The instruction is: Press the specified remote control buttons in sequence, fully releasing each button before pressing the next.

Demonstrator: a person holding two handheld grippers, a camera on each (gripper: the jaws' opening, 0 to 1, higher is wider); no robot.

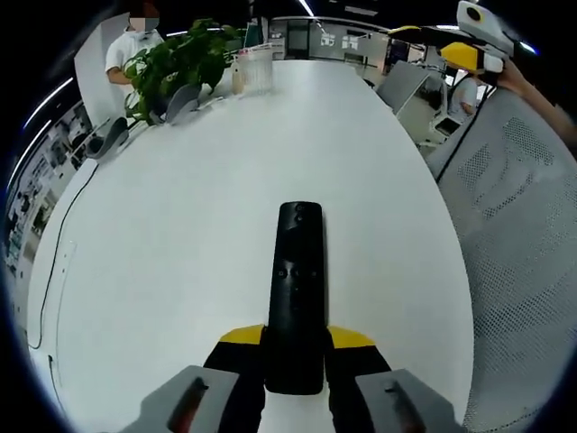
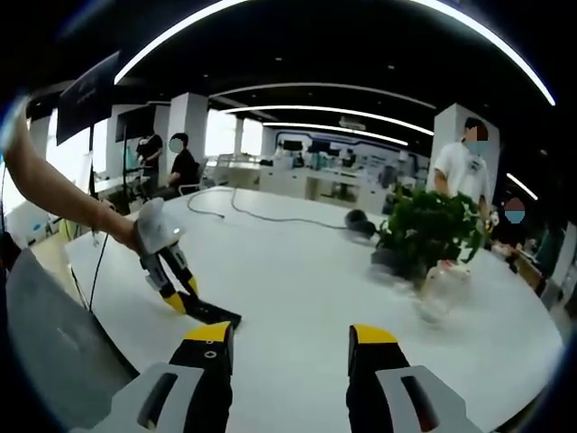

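A long black remote control lies lengthwise on the white table, buttons facing up. My left gripper is shut on its near end, a yellow-tipped jaw on each side. In the right gripper view the left gripper comes down from a person's arm at the left and holds the remote flat against the table. My right gripper is open, held in the air well away from the remote, with nothing between its jaws. The right gripper is raised beyond the table's right edge.
A leafy potted plant and a clear jar stand at the table's far end. A black cable runs along the left edge. A grey mesh chair stands at the right. People stand in the background.
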